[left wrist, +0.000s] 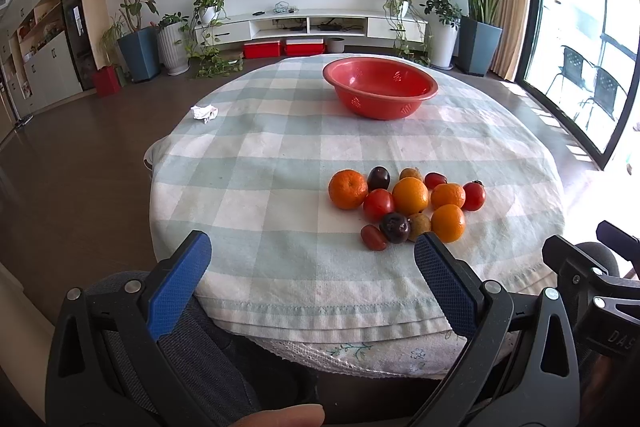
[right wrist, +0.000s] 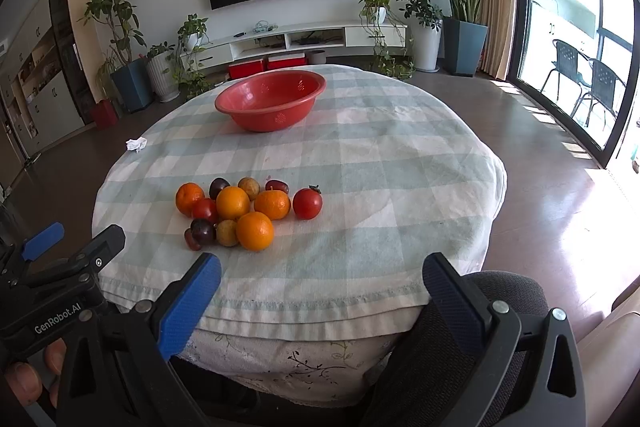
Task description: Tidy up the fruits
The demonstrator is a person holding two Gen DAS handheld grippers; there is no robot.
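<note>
Fruits [left wrist: 408,207] lie in one tight cluster on the checked cloth of the round worktop [left wrist: 260,163], on the near side of the red bowl [left wrist: 380,87] and well apart from it. The cluster holds four oranges, among them a large orange [right wrist: 255,231] at its near edge, several red tomatoes such as the one [right wrist: 307,203] on the side farthest from the crumpled tissue [left wrist: 205,113], two dark plums, and a pair of small brownish fruits. The pieces touch or sit just beside one another. The bowl stands upright near the far edge of the worktop, its inside bare. The tissue rests near the worktop's rim, off to the bowl's left. Both tools hover at the near edge of the worktop, on the fruit side of the bowl: the left tool [left wrist: 312,259] has its blue pads spread wide with nothing between them, and the right tool [right wrist: 322,279] is likewise gaping and holds nothing.
</note>
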